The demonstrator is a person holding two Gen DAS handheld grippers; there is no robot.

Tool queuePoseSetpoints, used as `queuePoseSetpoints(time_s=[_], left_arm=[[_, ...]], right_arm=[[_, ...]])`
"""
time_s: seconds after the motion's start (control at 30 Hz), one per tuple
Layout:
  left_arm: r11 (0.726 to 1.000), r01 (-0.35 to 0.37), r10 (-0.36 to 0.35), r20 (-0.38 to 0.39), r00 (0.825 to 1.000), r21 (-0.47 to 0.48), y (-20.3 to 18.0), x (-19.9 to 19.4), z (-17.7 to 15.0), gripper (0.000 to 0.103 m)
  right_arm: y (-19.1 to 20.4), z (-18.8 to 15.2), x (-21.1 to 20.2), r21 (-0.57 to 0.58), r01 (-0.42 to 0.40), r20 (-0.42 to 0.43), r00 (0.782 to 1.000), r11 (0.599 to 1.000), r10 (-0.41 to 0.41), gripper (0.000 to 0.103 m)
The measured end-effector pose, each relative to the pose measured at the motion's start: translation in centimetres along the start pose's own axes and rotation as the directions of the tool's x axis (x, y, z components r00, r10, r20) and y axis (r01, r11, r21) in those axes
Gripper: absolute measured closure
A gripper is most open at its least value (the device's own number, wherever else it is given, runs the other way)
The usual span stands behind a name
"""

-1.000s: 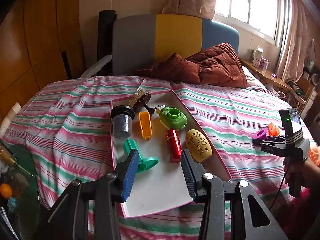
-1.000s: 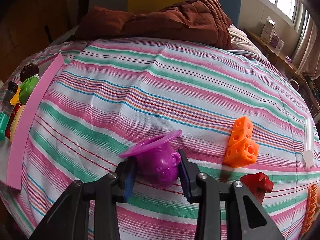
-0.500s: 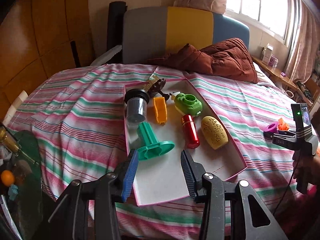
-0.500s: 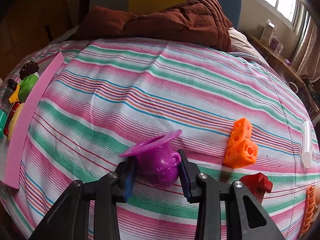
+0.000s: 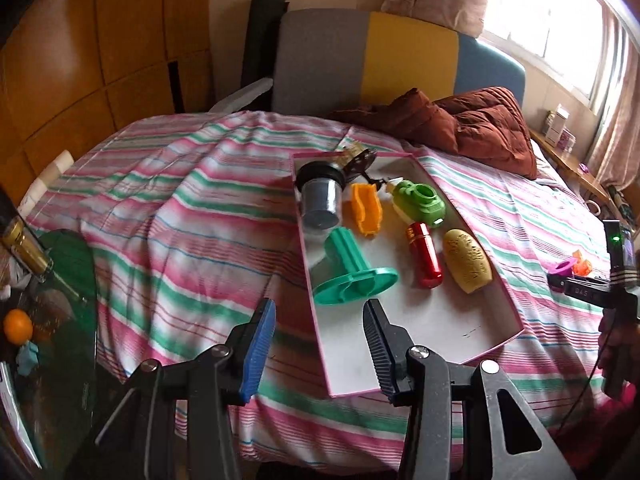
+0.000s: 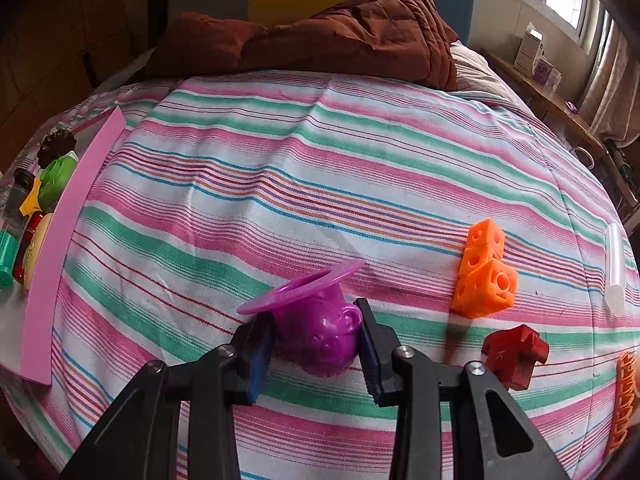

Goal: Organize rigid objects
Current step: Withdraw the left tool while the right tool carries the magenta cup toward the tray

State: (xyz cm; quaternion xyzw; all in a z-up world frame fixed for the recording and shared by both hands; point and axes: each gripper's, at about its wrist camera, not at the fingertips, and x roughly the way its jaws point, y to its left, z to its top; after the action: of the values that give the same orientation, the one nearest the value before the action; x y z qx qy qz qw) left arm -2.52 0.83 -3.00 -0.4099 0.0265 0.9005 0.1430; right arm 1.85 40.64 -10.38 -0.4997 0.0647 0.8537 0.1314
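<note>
My right gripper [image 6: 314, 346] is shut on a purple bear-face mould [image 6: 318, 328] with a wide rim, resting on the striped bedspread. My left gripper [image 5: 320, 334] is open and empty, above the near left edge of a pink-rimmed white tray [image 5: 424, 320]. In the tray lie a teal stand [image 5: 350, 268], a red cylinder [image 5: 424, 254], a yellow oval piece [image 5: 470, 260], a green toy [image 5: 420, 202], an orange piece [image 5: 365, 213] and a grey jar [image 5: 320, 200]. The right gripper and the purple mould [image 5: 563, 267] show at the far right of the left wrist view.
An orange cube block [image 6: 482, 270], a red block [image 6: 514, 354], a white tube [image 6: 614, 268] and an orange comb-like piece [image 6: 624, 396] lie on the bedspread right of the mould. The tray's pink wall [image 6: 60, 240] is at the left. A brown quilt [image 6: 320, 36] lies at the bed's head.
My left gripper has swung left and back, so the tray has shifted right in its view. The right gripper stays shut on the purple mould, barely moved.
</note>
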Motion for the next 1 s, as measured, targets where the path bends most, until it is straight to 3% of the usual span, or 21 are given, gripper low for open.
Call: queuePoseSetpoints(time_s=[0.3, 0.47, 0.6, 0.8, 1.0], left_arm=[[0.999, -0.003, 0.002, -0.035, 0.999, -0.053, 1.8, 0.8, -1.6, 0.056], [0.997, -0.023, 0.020, -0.041, 0.999, -0.073, 2.8, 0.9, -2.2, 0.056], [0.995, -0.037, 0.033, -0.039, 0.999, -0.089, 3.3, 0.8, -2.4, 0.056], [0.995, -0.037, 0.034, -0.029, 0.999, -0.088, 3.2, 0.8, -2.4, 0.057], [0.996, -0.034, 0.033, -0.017, 0.999, -0.077, 2.9, 0.5, -2.3, 0.057]], right_arm=[[3.2, -0.9, -1.0, -0.008, -0.060, -0.032, 0.998, 0.998, 0.060, 0.065], [5.2, -1.6, -1.8, -0.045, -0.088, -0.026, 0.996, 0.995, 0.087, 0.065], [5.5, -1.4, -2.8, -0.005, -0.135, 0.008, 0.991, 0.991, 0.135, 0.065], [9.3, -0.4, -6.9, -0.103, -0.280, 0.104, 0.951, 0.954, 0.290, 0.065], [16.7, -0.5, -8.5, -0.276, -0.386, 0.055, 0.908, 0.880, 0.415, 0.065]])
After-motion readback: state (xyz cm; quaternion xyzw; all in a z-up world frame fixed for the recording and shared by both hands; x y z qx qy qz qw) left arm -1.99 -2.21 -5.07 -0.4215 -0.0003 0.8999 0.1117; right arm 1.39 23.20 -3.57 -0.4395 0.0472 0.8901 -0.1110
